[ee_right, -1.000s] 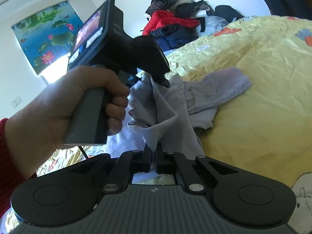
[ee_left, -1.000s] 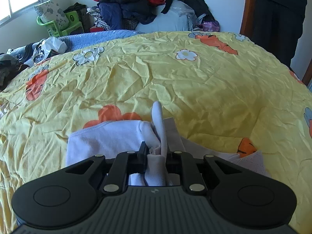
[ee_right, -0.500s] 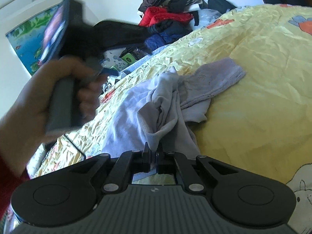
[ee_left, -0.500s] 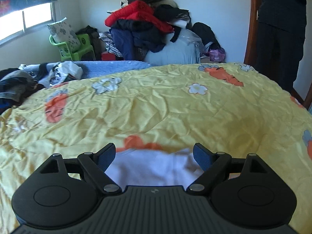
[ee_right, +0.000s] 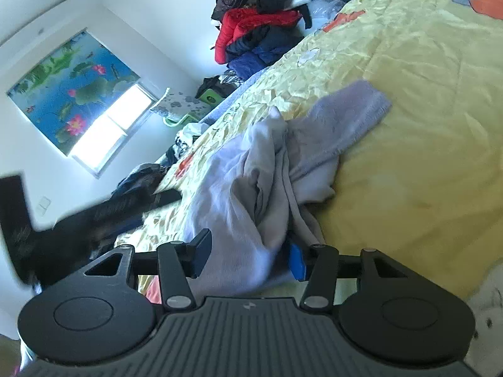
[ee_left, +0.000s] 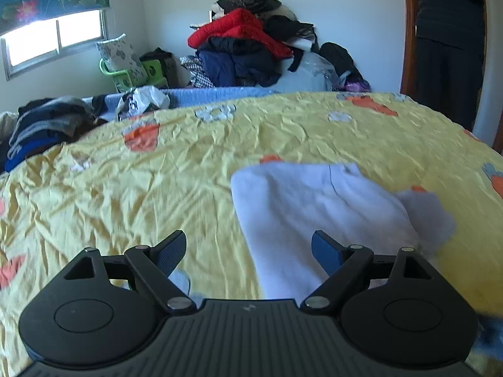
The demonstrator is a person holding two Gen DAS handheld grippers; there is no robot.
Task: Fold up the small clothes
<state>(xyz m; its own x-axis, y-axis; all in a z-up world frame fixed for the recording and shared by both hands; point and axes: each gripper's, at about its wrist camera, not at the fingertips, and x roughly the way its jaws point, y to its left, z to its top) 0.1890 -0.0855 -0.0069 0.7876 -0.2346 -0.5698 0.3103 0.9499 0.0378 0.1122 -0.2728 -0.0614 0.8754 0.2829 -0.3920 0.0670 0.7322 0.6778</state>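
My right gripper (ee_right: pixel 248 259) jaws are opening with the pale garment (ee_right: pixel 251 188) bunched between them on the bed (ee_right: pixel 424 125) — left gripper (ee_left: pixel 248 251) released, empty, garment up-right of it, long axis running away.

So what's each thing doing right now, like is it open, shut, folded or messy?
Left hand-held gripper: open, nothing between its fingers.
Right hand-held gripper: jaws opening, pale cloth lying between them.
Pale garment: bunched and creased, not folded neatly, lying on the bed.
Yellow bedcover: spread out, wrinkled.
Clothes pile: heaped, unfolded.
Window blind: partly pulled down.
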